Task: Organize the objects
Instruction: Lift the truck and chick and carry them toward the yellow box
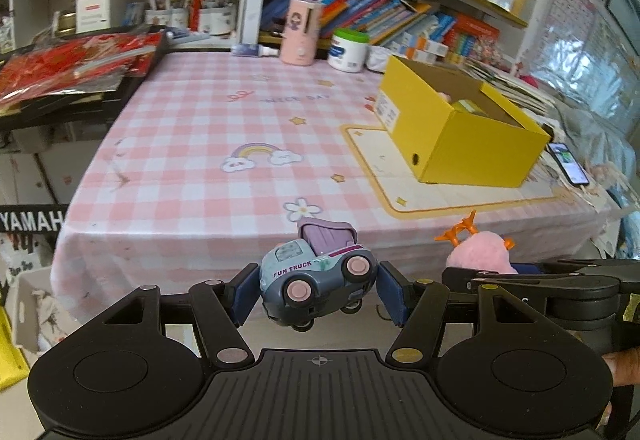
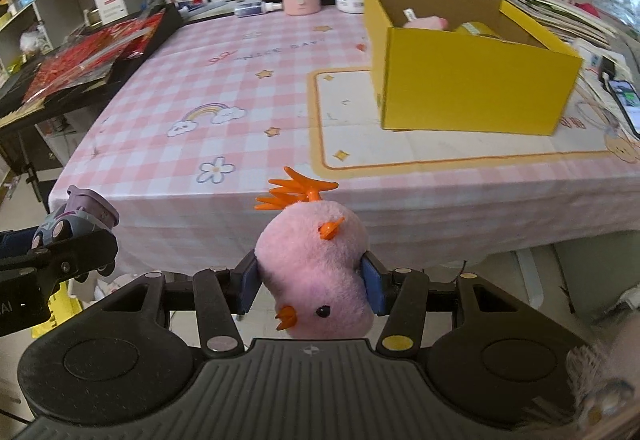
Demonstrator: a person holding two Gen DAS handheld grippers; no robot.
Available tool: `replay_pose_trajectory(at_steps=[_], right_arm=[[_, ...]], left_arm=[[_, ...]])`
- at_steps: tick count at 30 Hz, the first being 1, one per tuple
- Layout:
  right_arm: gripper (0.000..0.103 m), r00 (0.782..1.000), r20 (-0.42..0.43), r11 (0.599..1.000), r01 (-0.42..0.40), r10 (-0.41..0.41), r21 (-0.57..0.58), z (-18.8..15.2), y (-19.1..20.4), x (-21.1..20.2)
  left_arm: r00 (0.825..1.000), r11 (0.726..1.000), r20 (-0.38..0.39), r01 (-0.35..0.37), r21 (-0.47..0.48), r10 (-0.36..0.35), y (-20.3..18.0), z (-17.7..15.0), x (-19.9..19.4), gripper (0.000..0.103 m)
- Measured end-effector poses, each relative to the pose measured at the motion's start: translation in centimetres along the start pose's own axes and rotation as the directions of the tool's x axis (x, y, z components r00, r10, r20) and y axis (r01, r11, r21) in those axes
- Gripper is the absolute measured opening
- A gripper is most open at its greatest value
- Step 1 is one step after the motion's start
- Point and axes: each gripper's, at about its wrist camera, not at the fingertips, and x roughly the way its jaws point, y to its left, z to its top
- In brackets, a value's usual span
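My left gripper (image 1: pixel 318 290) is shut on a blue toy truck (image 1: pixel 318 274) marked "FUN TRUCK", with a purple bed and pink wheels, held in front of the table's near edge. My right gripper (image 2: pixel 312 282) is shut on a pink plush chick (image 2: pixel 316 268) with orange feet, held upside down below the table edge. The chick shows at the right in the left wrist view (image 1: pixel 480 252); the truck shows at the left in the right wrist view (image 2: pixel 76 218). An open yellow box (image 1: pixel 460 124) (image 2: pixel 468 80) stands on the table's right side with a pink item and a yellow item inside.
The table has a pink checked cloth (image 1: pixel 200 144) and a cream mat (image 2: pixel 360 128) under the box. A pink canister (image 1: pixel 300 30) and a white jar (image 1: pixel 348 48) stand at the back. A phone (image 1: pixel 568 164) lies right of the box. Red packets (image 1: pixel 76 60) lie on a stand at left.
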Motion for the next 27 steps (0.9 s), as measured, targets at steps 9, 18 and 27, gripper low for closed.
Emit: replay_pose_trajectory(at_steps=[9, 18, 27], right_arm=[[0.049, 0.999, -0.009, 0.997, 0.05, -0.049, 0.062, -0.6, -2.9, -0.5], [0.049, 0.995, -0.012, 0.986, 0.104, -0.103, 0.13, -0.5, -6.6, -1.1], [0.049, 0.991, -0.018, 0.978, 0.132, -0.131, 0.164, -0.1, -9.3, -1.1]], left_arm=[[0.998, 0.996, -0.023, 0.065, 0.063, -0.063, -2.9, 0.7, 1.6, 0.062], [0.991, 0.984, -0.043, 0.129, 0.123, -0.125, -6.3, 1.7, 3.5, 0.062], [0.986, 0.974, -0.066, 0.164, 0.156, -0.155, -8.7, 2.6, 5.2, 0.062]])
